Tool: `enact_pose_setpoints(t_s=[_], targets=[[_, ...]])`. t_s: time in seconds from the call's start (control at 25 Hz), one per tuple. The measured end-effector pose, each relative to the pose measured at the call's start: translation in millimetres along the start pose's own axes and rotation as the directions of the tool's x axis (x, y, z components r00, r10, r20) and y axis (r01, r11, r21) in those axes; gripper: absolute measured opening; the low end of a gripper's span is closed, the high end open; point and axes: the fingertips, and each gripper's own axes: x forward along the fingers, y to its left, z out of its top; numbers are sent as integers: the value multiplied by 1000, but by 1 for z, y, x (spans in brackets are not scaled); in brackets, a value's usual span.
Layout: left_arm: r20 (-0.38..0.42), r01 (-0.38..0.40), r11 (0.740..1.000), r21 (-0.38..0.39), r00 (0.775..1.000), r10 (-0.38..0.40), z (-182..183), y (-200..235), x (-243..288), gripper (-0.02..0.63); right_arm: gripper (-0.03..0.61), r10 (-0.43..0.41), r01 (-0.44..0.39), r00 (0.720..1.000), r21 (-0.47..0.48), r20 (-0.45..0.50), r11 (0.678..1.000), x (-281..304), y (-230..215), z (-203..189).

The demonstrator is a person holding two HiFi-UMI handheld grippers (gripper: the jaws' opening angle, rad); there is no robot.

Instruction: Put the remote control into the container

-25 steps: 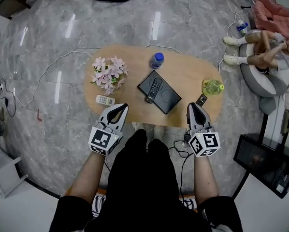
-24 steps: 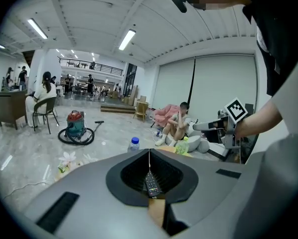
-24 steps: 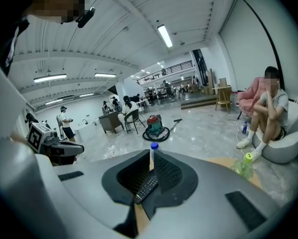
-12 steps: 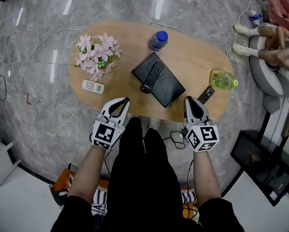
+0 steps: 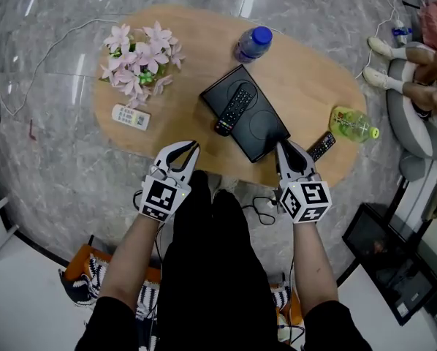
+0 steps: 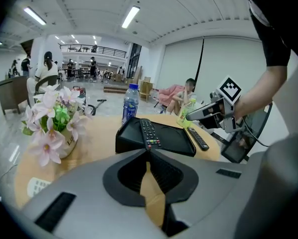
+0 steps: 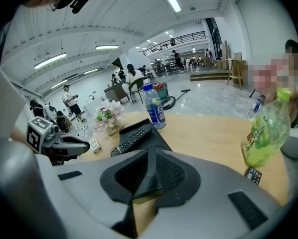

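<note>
On the table (image 5: 306, 79), a black container (image 5: 261, 129) is seen with a black remote (image 5: 232, 111) lying across its left half, one end reaching over the near rim. Just right of the container a second remote (image 5: 321, 145) lies on the wood, with a green bottle (image 5: 354, 124) beyond it. Its full length is shown in the left gripper view, only its end in the right gripper view. Left of the container are flowers (image 5: 137, 63) and a white remote (image 5: 131, 116), which is shown whole by the head view alone. A water bottle (image 5: 252, 44) stands behind the container. The left gripper (image 5: 189, 149) is held at the table's near edge, left of the container, its jaws closed together on nothing. The right gripper (image 5: 282, 149) is held at the container's near right corner. Its jaws have just been opening and are barely parted, with nothing between them.
</note>
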Motion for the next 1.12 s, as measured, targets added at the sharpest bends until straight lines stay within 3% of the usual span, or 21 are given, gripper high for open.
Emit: enact_pose_setpoints(t_s=[0.28,0.4,0.52,1.12], targets=[[-62,2,1000,26,998,-1,-34,-2,31,14,64,-4,5,1000,37,-7,999,23,-4,-11],[-84,12,998,54,996,-8,-48,-6,50,123,64,9,-8,1000,29,-22,1000,24,-1,-20],[-80,6,997,77,997,0,-55,-8,63,154,64,14,-14,999,13,-40,1000,23,-4,-27],[-55,9,987,162,999,0,-50,-13,114,157,64,2,-3,999,-15,-42,1000,29,-26,-28]])
